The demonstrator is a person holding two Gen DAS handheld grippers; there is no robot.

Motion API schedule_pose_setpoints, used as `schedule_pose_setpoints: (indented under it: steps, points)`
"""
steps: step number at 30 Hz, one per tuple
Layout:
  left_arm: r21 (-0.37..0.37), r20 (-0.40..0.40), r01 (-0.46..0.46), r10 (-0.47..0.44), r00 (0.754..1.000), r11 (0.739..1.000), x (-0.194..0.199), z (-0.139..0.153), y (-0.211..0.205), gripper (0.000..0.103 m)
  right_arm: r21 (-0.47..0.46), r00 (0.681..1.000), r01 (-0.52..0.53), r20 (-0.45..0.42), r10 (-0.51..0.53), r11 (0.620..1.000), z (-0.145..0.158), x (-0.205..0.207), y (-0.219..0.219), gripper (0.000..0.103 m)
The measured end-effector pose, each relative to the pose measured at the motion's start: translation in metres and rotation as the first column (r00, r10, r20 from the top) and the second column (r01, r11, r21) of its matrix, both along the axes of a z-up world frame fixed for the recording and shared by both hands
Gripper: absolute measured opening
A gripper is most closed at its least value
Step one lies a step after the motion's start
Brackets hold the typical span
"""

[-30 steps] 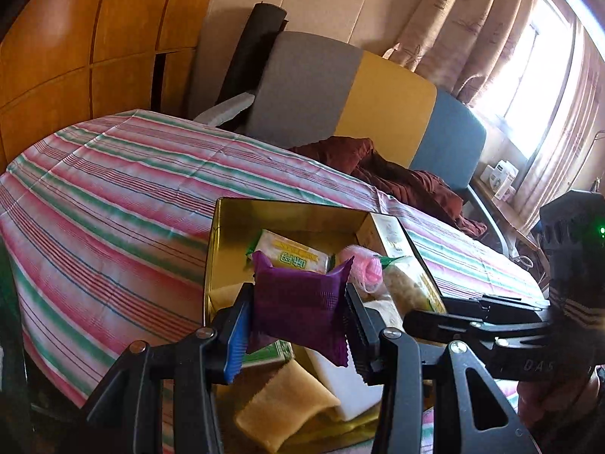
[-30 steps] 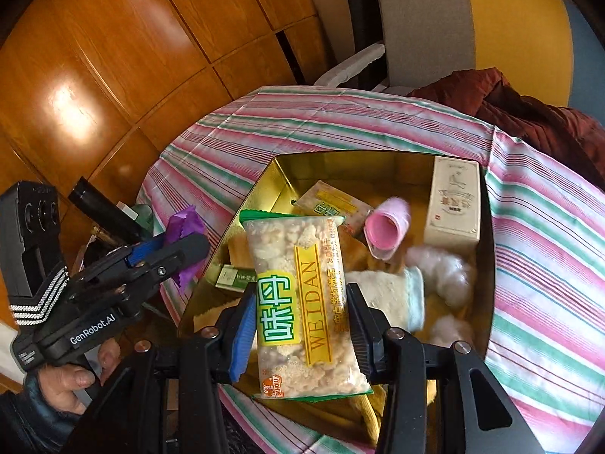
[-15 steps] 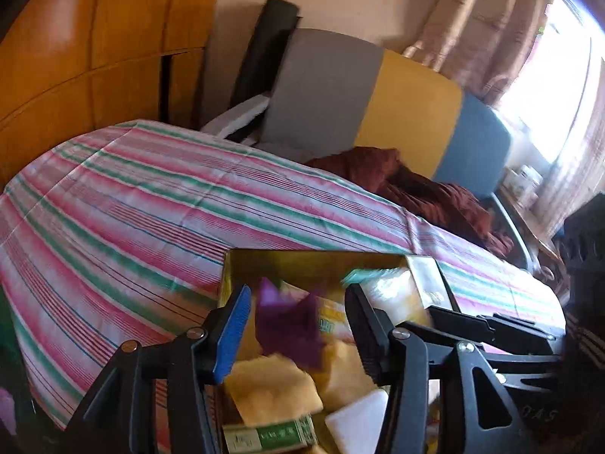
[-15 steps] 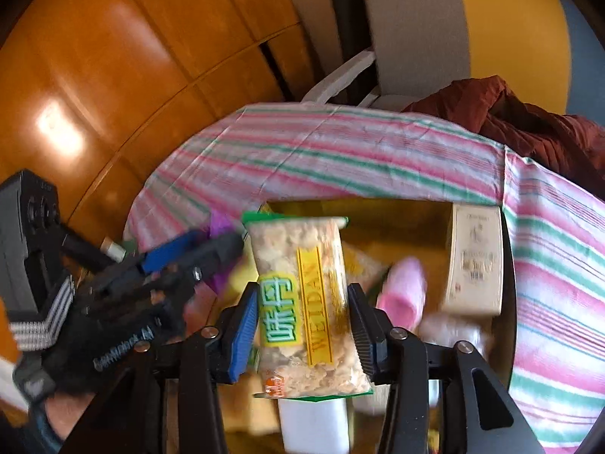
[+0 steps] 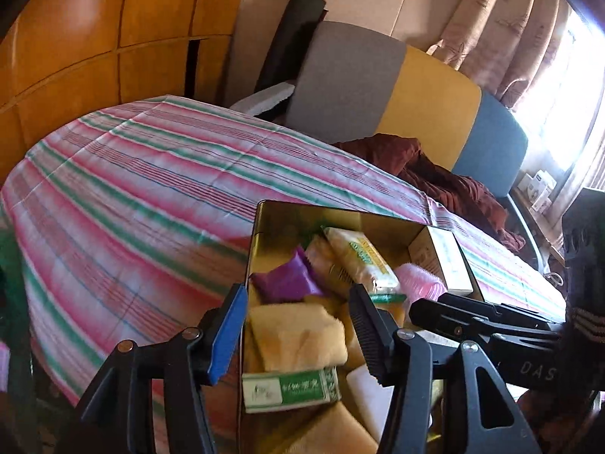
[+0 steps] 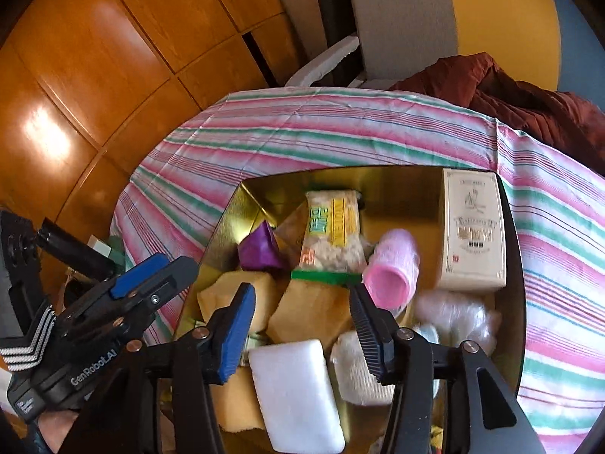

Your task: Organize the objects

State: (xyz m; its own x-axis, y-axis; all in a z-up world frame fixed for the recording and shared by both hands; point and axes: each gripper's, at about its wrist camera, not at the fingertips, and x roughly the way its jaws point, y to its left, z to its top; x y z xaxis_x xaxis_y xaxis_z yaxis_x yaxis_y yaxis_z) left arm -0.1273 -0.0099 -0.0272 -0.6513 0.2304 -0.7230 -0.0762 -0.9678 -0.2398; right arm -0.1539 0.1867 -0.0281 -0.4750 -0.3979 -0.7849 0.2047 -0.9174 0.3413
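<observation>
Gold tin (image 6: 385, 181) sitting on the striped tablecloth (image 6: 302, 140), packed full. Purple packet (image 6: 261, 247) dropped in near the tin's far-left corner, touching the rice-cracker bag (image 6: 332, 227) lying just beside it. Cream box (image 6: 472, 230) along the right wall, pink roll (image 6: 393, 272) next to it, white sponge (image 6: 295, 389) at the near edge. Left gripper (image 5: 298, 325) and right gripper (image 6: 302, 325) both hovering over the tin, jaws just been opening, spread now, nothing pinched between either pair.
</observation>
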Motion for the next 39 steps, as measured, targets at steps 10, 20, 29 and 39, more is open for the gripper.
schedule_pose_setpoints:
  steps: [10, 20, 29, 39]
  points:
    - [-0.081, -0.073, -0.039, 0.033, 0.997, 0.996, 0.033, 0.019, 0.009, 0.062, 0.066, 0.998, 0.002, -0.058, 0.002, 0.998, 0.007, 0.026, -0.002, 0.071]
    - [-0.140, -0.078, -0.054, 0.043, 0.996, 0.989, 0.056, 0.026, 0.020, 0.062, 0.082, 0.995, 0.055, -0.084, -0.048, 0.995, 0.008, 0.049, 0.013, 0.081]
    - [-0.189, -0.109, -0.082, 0.062, 0.992, 0.979, 0.077, 0.031, 0.028, 0.063, 0.138, 0.985, 0.120, -0.137, -0.101, 0.983, 0.010, 0.073, 0.027, 0.089]
    - [-0.200, -0.186, -0.094, 0.056, 0.981, 0.975, 0.100, 0.041, 0.039, 0.063, 0.142, 0.981, 0.152, -0.145, -0.132, 0.978, 0.003, 0.098, 0.037, 0.090]
